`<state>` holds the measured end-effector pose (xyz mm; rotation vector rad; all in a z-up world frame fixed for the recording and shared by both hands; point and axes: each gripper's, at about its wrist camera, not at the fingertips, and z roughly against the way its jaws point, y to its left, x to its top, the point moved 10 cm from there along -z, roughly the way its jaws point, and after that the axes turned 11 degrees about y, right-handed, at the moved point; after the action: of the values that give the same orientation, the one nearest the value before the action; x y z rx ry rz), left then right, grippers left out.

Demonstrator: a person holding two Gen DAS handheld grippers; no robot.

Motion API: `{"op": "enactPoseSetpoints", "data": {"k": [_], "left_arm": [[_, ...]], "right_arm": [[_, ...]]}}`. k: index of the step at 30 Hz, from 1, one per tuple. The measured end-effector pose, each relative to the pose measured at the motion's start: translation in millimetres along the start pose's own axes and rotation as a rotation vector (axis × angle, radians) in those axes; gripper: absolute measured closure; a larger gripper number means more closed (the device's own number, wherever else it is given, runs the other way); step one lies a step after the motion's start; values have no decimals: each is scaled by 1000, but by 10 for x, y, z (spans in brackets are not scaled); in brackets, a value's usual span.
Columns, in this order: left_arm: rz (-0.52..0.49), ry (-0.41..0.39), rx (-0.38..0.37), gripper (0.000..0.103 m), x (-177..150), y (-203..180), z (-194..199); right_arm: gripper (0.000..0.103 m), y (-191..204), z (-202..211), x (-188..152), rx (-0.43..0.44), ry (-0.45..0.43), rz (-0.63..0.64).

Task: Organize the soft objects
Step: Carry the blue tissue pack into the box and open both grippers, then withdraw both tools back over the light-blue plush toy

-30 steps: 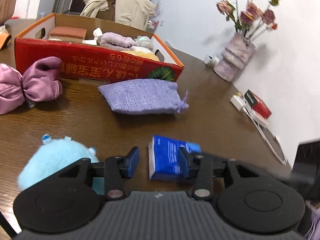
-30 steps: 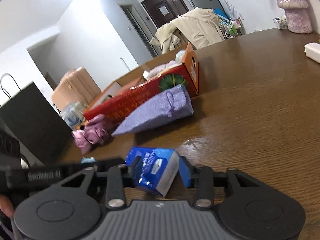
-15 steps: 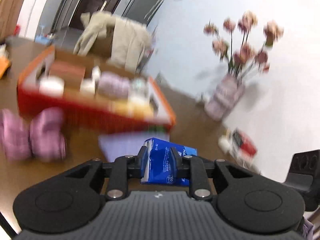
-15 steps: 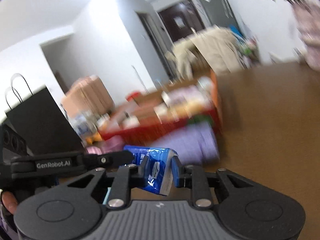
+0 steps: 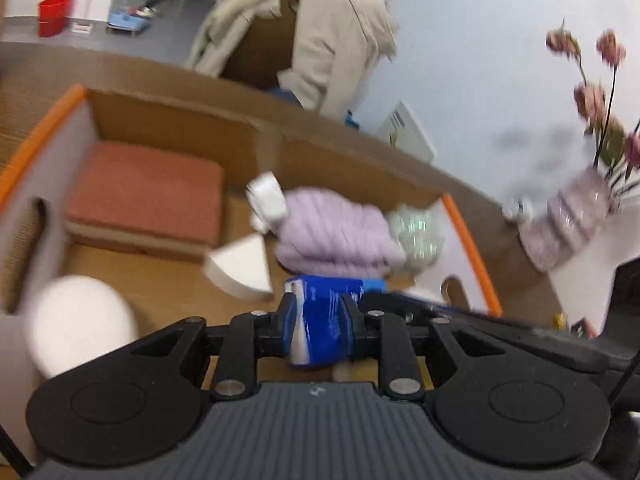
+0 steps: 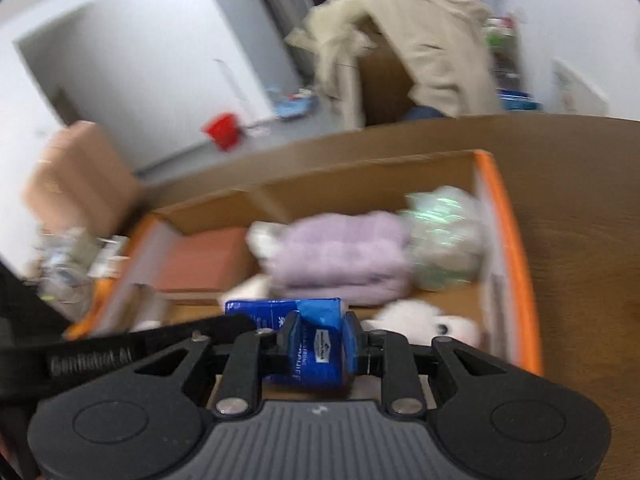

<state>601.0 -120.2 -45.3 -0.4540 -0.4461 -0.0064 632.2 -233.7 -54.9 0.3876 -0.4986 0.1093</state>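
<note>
A blue tissue pack (image 5: 332, 294) (image 6: 276, 309) hangs over the open cardboard box (image 5: 469, 236) (image 6: 516, 256) with its orange rim. My left gripper (image 5: 318, 314) is shut on one end of the pack, and my right gripper (image 6: 322, 336) is shut on the other end. The right gripper's black body (image 5: 480, 320) reaches in from the right in the left wrist view. Below the pack the box holds a lilac folded cloth (image 5: 336, 232) (image 6: 340, 256), a pink-red pad (image 5: 144, 192), a white wedge (image 5: 240, 264) and a pale green bundle (image 5: 416, 232).
A white round soft thing (image 5: 80, 316) lies in the box's near left corner, and a white plush (image 6: 420, 320) near its right wall. A pink vase of flowers (image 5: 572, 216) stands on the table to the right. A beige coat (image 5: 320, 40) hangs over a chair behind.
Both grippers shut on the blue pack, lifted it off the table and carried it forward. It now hangs over the inside of the box. The purple pouch and the pink bow have left the view.
</note>
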Motion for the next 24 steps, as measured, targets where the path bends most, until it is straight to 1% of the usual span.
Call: {"op": "enactPoseSetpoints", "data": {"k": [2,3,4,5,6,7,10,11,12,13,14,16,18,20,22,24], "left_arm": [[-6,5,21,80,-53,-18,-92],[0,-1,9,79,-49,-16,-92],[10,-9,-9,78,-43,-5,-55],[2,-23,-20,77,-49,-10,30],[-22,-47,-25,73,-38,-31,147],[-42,-74,-23,68,-20,-32,272],[-107,-161,1,64,-16,-57,770],[-133,-190,14,62,-39,-67,959],[-157,-219,36,60,-89,-52,1155],[-181,-242,58,55,-144,-47,1318],[-213,-268,88,51,-226,-21,1507],[-273,-322,157,35,-413,41,1841],[-314,-365,234,27,-612,104,2095],[-328,-393,278,26,-807,145,2322],[-316,-405,280,23,-935,155,2483],[-309,-426,289,22,-1049,143,2634]], "right_arm": [[85,-6,-2,-21,-47,-8,18],[86,9,10,-29,-72,-9,32],[84,27,31,-29,-78,-10,38],[83,63,89,-33,-71,-15,44],[81,87,174,-33,-70,-23,51],[81,129,260,-16,-74,-42,64],[79,302,614,-25,-80,-97,108],[78,352,778,-49,-79,-122,123],[73,393,943,-86,-80,-146,140],[68,406,1088,-122,-82,-163,154],[65,432,1246,-171,-88,-183,171],[53,457,1601,-322,-108,-223,212],[47,462,1855,-484,-125,-253,235],[45,483,2038,-648,-131,-272,253],[42,529,2159,-787,-132,-287,267],[41,603,2264,-887,-125,-308,271]]}}
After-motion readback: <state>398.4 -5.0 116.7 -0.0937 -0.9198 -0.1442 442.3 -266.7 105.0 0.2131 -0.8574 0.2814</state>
